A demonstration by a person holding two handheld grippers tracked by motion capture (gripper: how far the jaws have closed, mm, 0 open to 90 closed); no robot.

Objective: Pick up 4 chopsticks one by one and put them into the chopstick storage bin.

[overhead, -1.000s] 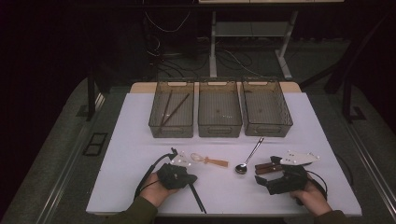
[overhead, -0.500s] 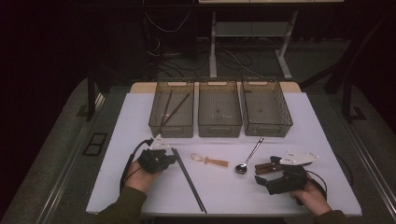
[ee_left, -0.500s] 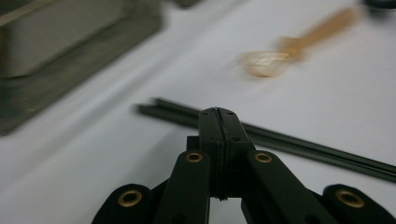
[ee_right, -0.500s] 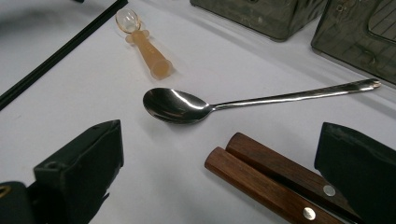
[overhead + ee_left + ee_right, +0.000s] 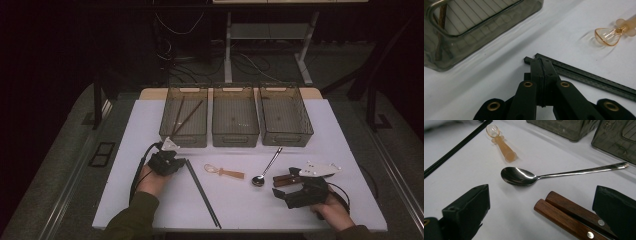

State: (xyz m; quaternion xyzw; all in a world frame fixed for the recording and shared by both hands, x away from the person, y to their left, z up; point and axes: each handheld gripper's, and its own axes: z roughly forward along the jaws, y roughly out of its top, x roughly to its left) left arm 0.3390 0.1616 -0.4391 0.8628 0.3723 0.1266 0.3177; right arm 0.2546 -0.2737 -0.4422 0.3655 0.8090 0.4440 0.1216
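My left gripper rests on the white table in front of the left bin. In the left gripper view its jaws are shut with nothing between them, and their tips touch the near end of a pair of black chopsticks. The chopsticks run from there toward the front edge. My right gripper sits at the front right, open. In the right gripper view two wooden handles lie between its wide jaws, untouched.
An amber plastic spoon and a metal spoon lie mid-table between the grippers. Three smoky bins stand in a row at the back; the left one holds brown chopsticks, with the middle bin and right bin beside it.
My left hand has slid left and away from the front edge toward the left bin, uncovering the black chopsticks. The right hand has stayed put.
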